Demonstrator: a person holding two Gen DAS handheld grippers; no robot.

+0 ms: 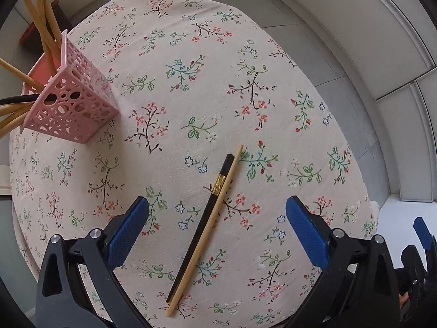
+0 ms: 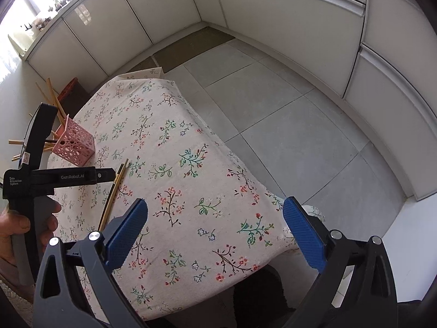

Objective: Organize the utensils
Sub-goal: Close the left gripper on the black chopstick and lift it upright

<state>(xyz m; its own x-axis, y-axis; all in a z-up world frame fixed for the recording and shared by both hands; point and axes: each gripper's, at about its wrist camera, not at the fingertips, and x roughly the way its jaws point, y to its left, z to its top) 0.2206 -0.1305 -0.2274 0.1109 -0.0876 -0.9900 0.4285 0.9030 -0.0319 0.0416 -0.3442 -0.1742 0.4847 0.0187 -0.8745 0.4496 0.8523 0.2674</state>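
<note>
Two chopsticks lie side by side on the floral tablecloth (image 1: 207,87): a black chopstick (image 1: 203,221) with a gold band and a bamboo chopstick (image 1: 210,220). My left gripper (image 1: 217,207) hovers open above them, its blue pads on either side. At the table's left stands a pink perforated holder (image 1: 72,101) with several bamboo chopsticks (image 1: 43,32) sticking out. In the right wrist view, my right gripper (image 2: 215,210) is open and empty over the near right part of the table; the left gripper's body (image 2: 54,177) sits above the chopstick pair (image 2: 114,191), with the holder (image 2: 73,145) behind.
A hand (image 2: 16,235) holds the left gripper's handle. A red stool-like object (image 2: 68,88) stands beyond the table's far left. Grey tiled floor (image 2: 273,104) and white cabinets (image 2: 286,13) surround the table, whose cloth edge (image 2: 295,235) drops near the right gripper.
</note>
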